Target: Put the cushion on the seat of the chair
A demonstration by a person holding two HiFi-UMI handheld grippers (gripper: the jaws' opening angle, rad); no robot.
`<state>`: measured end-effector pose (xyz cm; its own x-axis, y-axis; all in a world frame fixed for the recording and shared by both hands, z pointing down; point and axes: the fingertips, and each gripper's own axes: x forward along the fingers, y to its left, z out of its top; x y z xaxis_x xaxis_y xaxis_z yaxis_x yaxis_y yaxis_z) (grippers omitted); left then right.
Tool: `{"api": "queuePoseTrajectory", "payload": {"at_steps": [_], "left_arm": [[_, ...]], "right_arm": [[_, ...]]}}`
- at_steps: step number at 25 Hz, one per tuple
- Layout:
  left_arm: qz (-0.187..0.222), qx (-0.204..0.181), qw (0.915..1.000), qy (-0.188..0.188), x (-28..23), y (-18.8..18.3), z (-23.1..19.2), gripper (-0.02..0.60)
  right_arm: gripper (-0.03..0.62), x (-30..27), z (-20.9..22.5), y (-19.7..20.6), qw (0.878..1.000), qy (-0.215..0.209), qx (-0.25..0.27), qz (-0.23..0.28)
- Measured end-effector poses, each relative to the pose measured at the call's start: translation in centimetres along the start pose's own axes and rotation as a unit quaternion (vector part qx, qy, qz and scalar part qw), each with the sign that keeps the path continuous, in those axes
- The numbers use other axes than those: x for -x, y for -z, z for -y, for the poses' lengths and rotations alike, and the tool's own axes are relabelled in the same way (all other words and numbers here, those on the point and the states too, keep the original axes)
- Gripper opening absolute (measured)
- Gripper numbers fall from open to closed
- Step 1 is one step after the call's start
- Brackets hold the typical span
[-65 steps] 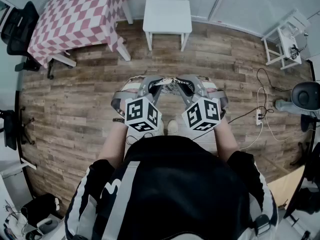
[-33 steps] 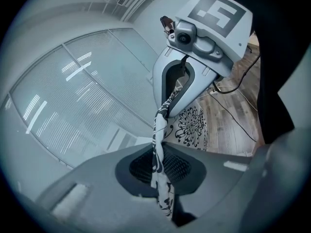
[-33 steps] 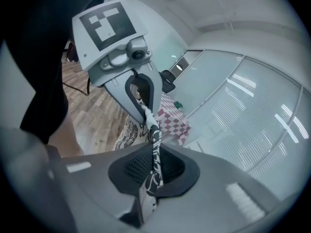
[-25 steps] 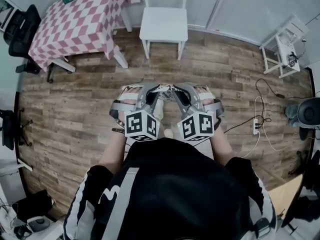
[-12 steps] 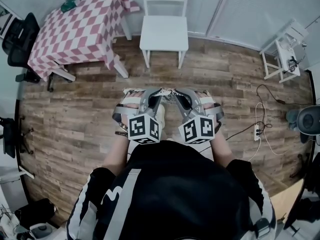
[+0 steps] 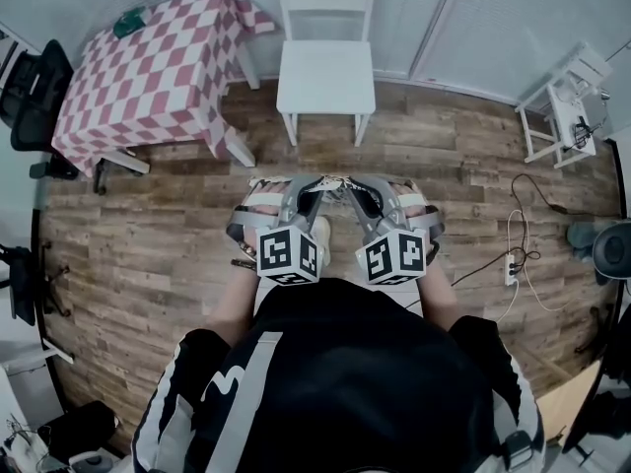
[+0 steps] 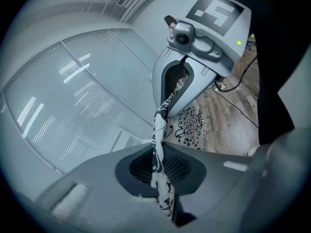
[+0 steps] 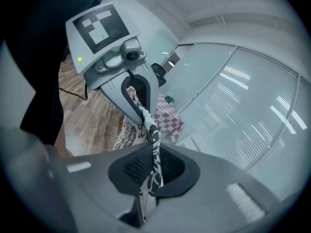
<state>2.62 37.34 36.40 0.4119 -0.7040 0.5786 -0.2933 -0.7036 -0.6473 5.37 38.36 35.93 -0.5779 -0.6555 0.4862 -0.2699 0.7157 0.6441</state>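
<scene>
The cushion (image 6: 330, 181) is white with a black flower print and hangs between my two grippers, in front of the person's body. My left gripper (image 6: 301, 189) is shut on its left edge, and the pinched fabric (image 7: 158, 144) runs out from between the jaws. The right gripper (image 6: 358, 189) is shut on the opposite edge (image 8: 154, 149). Each gripper view shows the other gripper across the cushion. The white chair (image 6: 325, 67) stands ahead against the wall, its seat bare, a floor stretch away from the cushion.
A table with a pink-and-white checked cloth (image 6: 148, 67) stands left of the chair. A black office chair (image 6: 30, 87) is at the far left. A small white stand (image 6: 562, 106) and a power strip with cables (image 6: 513, 264) lie on the wooden floor at right.
The chair and table have slid lower in the head view as the person carried the cushion toward them. Both grippers stay shut on the cushion's edges.
</scene>
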Motion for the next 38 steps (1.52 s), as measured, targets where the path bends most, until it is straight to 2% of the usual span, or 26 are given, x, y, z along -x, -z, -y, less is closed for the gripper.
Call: {"api": "queuePoseTrajectory", "payload": {"at_steps": [11, 24, 38], "left_arm": [[0.011, 0.008, 0.9998, 0.013, -4.5, 1.7, -4.9, 0.015], [0.019, -0.008, 0.9996, 0.02, -9.1, 4.4, -11.3, 0.015], [0.025, 0.0, 0.9991, 0.034, -12.7, 6.7, -14.6, 0.015]], "right_arm": [[0.015, -5.3, 4.6, 1.0, 1.0, -0.001, -0.007, -0.012], [0.015, -11.8, 9.8, 0.9, 1.0, 0.015, -0.018, -0.016], [0.015, -16.5, 11.7, 2.0, 0.999, 0.016, -0.042, -0.03]]}}
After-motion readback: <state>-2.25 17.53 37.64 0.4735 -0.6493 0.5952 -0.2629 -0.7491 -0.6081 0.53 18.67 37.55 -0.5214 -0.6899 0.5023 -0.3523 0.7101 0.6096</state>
